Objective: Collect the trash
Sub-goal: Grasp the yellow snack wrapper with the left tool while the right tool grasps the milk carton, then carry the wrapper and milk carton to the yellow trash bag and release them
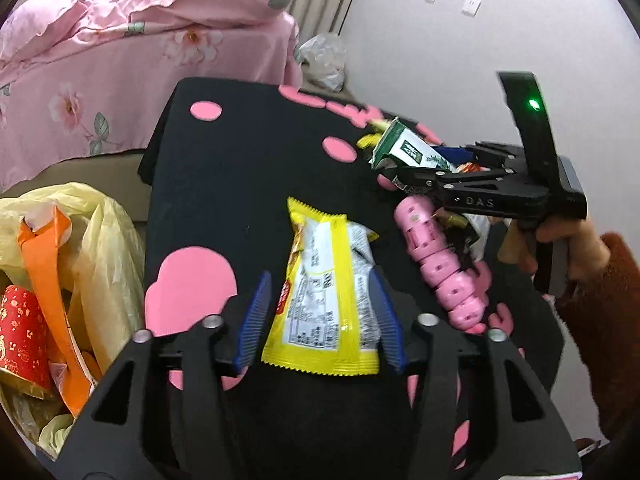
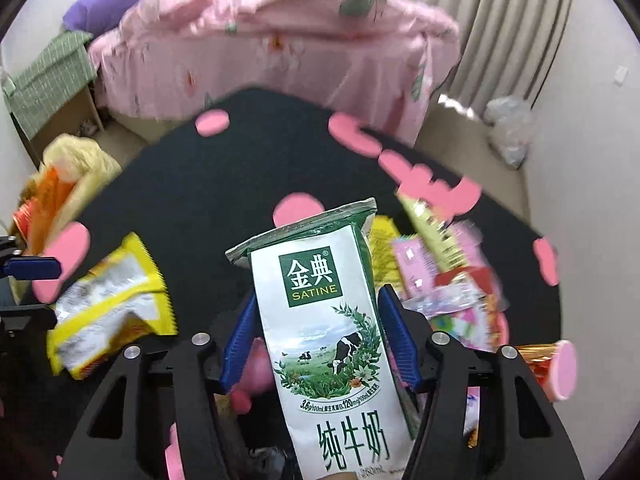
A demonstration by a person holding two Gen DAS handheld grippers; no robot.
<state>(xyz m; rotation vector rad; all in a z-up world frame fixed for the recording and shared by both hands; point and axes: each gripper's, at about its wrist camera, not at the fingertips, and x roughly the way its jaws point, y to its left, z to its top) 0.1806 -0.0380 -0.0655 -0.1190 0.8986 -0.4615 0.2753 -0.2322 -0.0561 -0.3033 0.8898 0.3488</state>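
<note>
A: How many pieces?

B: One milk carton [image 2: 328, 332], one yellow snack wrapper [image 1: 324, 300], and a loose heap of wrappers [image 2: 452, 280] too blurred to count.

A: The claws?

B: The right gripper [image 2: 320, 340] clamps the carton. The left gripper [image 1: 320, 316] straddles the wrapper; whether its pads [image 1: 254, 316] press it, I cannot tell.

A: Room?

B: The black mat [image 1: 240, 168] is bare farther out; the trash bag [image 1: 96, 240] sits just past its left edge.

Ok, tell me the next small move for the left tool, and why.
Probably close the left tool on the yellow snack wrapper, then carry it to the yellow trash bag at the table's left. The wrapper already lies between the blue pads, which don't clearly pinch it yet. The right tool has the milk carton.
</note>
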